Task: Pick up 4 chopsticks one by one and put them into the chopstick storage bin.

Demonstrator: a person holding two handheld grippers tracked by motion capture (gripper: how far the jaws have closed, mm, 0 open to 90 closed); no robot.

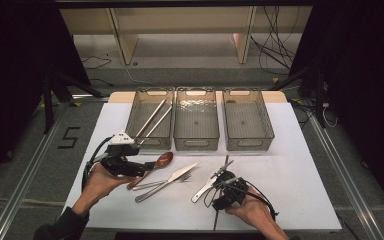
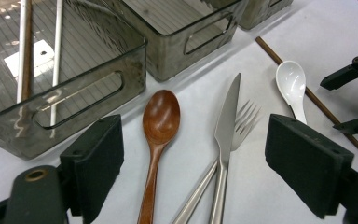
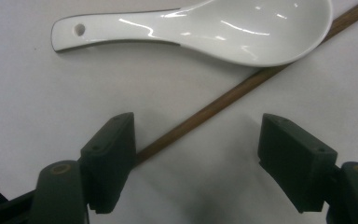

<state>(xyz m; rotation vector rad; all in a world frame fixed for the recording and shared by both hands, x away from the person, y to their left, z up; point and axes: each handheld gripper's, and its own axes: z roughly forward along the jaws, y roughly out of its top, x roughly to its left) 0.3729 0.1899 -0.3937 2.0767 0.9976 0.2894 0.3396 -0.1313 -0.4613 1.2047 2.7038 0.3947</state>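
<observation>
The left gripper point(image 1: 142, 167) is held wide open with nothing between its jaws, just in front of the left bin point(image 1: 150, 120), with the wooden spoon point(image 2: 158, 135) lying on the table between the pads. The right gripper point(image 1: 223, 182) is likewise open and empty, set well to the right of that bin, over a brown chopstick point(image 3: 223, 98) that runs on the white mat point(image 1: 290, 180) between its jaws, untouched as far as can be seen. A white spoon point(image 3: 214, 28) lies across that chopstick, just beyond the jaws.

The work is judged to be a sorting of cutlery into the three bins. Two chopsticks point(image 1: 152, 120) are already leaned inside the left bin. The middle bin point(image 1: 196, 120), just right of it, and the right bin point(image 1: 247, 120), farther right, appear empty. Still out on the mat, in front and to the right of the left bin, are the wooden spoon, a knife point(image 2: 224, 135) crossed over a fork point(image 2: 240, 126), the white spoon and the brown chopstick. Most of the sorting is therefore judged to be left: five pieces remain, and none is gripped yet.
</observation>
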